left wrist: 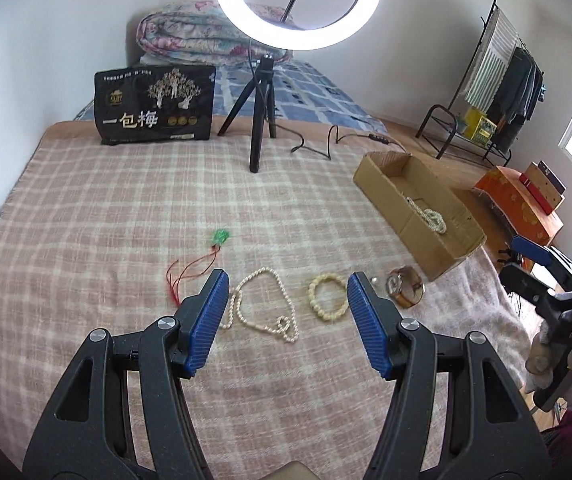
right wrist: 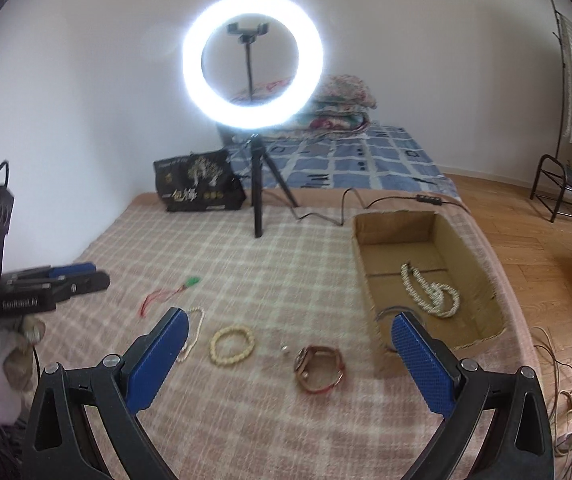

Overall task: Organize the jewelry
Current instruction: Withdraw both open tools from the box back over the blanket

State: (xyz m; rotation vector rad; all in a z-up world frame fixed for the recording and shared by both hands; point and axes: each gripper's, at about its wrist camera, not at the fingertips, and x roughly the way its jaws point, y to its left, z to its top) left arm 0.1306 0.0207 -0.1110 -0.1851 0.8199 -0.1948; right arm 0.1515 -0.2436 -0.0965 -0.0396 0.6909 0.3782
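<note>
On the checked blanket lie a pearl necklace (left wrist: 263,306), a cream bead bracelet (left wrist: 327,298), a brown-strapped watch (left wrist: 405,289) and a green pendant on a red cord (left wrist: 220,238). A cardboard box (left wrist: 438,248) at the right holds another pearl necklace (left wrist: 432,216). My left gripper (left wrist: 288,288) is open and empty, above the necklace and bracelet. In the right wrist view, my right gripper (right wrist: 290,328) is open and empty over the bracelet (right wrist: 231,345) and watch (right wrist: 320,366), beside the box (right wrist: 370,288). A small clear ring (right wrist: 400,314) lies in the box's near end.
A ring light on a tripod (left wrist: 262,120) stands at the blanket's far side, its cable (left wrist: 326,144) trailing right. A black snack bag (left wrist: 153,106) leans behind. A folded quilt (left wrist: 205,36), clothes rack (left wrist: 498,92) and orange box (left wrist: 522,204) stand beyond.
</note>
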